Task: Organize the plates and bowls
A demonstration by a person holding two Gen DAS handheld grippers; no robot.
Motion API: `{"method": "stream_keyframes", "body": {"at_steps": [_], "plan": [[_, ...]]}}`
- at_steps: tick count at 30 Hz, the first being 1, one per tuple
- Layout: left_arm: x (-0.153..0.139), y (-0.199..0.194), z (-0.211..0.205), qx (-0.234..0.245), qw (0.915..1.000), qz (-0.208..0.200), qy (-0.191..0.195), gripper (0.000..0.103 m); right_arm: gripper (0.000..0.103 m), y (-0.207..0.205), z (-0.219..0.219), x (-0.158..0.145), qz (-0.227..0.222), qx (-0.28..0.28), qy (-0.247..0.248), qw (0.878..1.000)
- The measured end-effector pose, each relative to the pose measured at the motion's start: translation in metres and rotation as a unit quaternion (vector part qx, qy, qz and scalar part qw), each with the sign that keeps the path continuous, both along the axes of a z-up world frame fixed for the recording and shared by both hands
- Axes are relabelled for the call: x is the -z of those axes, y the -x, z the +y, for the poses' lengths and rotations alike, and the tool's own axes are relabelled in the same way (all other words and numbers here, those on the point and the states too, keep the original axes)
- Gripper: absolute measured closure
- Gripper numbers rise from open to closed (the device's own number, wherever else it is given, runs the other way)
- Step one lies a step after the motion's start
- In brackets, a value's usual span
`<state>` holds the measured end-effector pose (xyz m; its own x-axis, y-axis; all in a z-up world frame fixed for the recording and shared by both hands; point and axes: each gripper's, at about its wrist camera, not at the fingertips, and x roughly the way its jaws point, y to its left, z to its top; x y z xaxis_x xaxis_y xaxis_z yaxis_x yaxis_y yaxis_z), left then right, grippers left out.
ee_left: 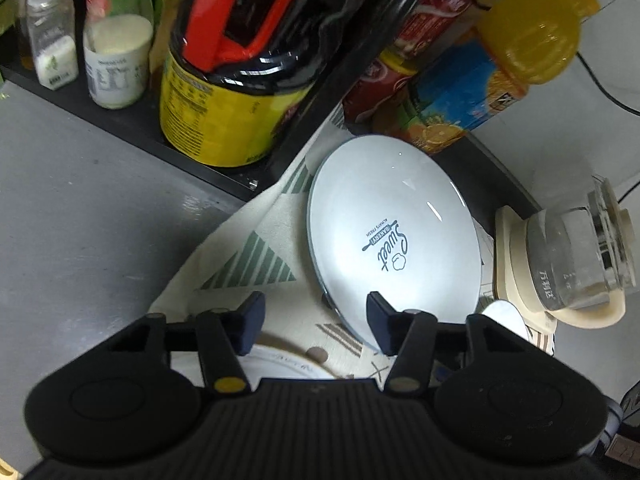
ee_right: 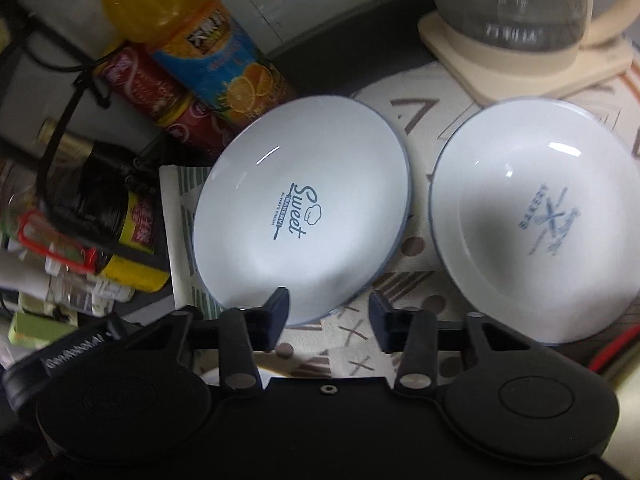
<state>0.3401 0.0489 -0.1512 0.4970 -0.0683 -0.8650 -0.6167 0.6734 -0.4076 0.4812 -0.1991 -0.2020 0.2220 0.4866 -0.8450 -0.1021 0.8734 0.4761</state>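
A white plate printed "Sweet" (ee_left: 394, 226) lies on a patterned cloth (ee_left: 256, 256); it also shows in the right wrist view (ee_right: 304, 204). My left gripper (ee_left: 316, 322) is open just short of its near rim, right finger over the rim. Another white dish's rim (ee_left: 280, 362) peeks out under the left gripper. A white bowl printed "Bakery" (ee_right: 536, 220) sits right of the plate. My right gripper (ee_right: 328, 320) is open at the plate's near rim, empty.
A black shelf (ee_left: 120, 120) holds jars and a yellow-labelled bottle (ee_left: 224, 108). An orange juice bottle (ee_left: 500, 76) and red cans (ee_right: 160, 96) lie behind the plate. A glass kettle on a cream base (ee_right: 520, 36) stands at the right. Grey counter (ee_left: 80, 220) at left.
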Motion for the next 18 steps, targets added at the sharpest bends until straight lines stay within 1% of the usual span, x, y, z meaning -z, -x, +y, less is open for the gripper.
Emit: {"method": "stream_keyframes", "body": {"at_steps": [2, 3, 4, 5, 6, 9, 12, 15, 18], "plan": [[0.008, -0.005, 0.000, -0.003, 0.9999, 0.009, 0.005, 0.057, 0.068, -0.004, 0.003, 0.004, 0.007, 0.007, -0.005, 1.000], [0.011, -0.008, 0.000, -0.006, 0.9999, 0.012, 0.008, 0.061, 0.069, -0.005, 0.005, 0.003, 0.000, 0.008, -0.009, 1.000], [0.015, -0.011, 0.000, -0.008, 0.9998, 0.017, 0.013, 0.064, 0.071, -0.009, 0.009, 0.004, 0.006, 0.001, -0.006, 1.000], [0.018, -0.013, 0.000, -0.009, 0.9996, 0.020, 0.017, 0.070, 0.074, -0.012, 0.012, 0.007, 0.014, 0.000, -0.003, 1.000], [0.021, -0.016, 0.000, -0.010, 0.9995, 0.023, 0.021, 0.073, 0.075, -0.015, 0.013, 0.010, 0.021, 0.006, -0.001, 1.000], [0.027, -0.023, -0.001, -0.010, 0.9994, 0.027, 0.020, 0.077, 0.076, -0.019, 0.017, 0.015, 0.035, 0.009, -0.002, 0.999], [0.033, -0.027, 0.000, -0.015, 0.9991, 0.028, 0.028, 0.081, 0.078, -0.023, 0.021, 0.022, 0.045, 0.011, -0.006, 0.999], [0.036, -0.030, -0.001, -0.016, 0.9991, 0.028, 0.026, 0.085, 0.083, -0.028, 0.020, 0.032, 0.057, 0.028, -0.006, 0.998], [0.039, -0.033, -0.001, -0.020, 0.9989, 0.026, 0.032, 0.090, 0.084, -0.032, 0.018, 0.038, 0.075, 0.045, -0.017, 0.996]]}}
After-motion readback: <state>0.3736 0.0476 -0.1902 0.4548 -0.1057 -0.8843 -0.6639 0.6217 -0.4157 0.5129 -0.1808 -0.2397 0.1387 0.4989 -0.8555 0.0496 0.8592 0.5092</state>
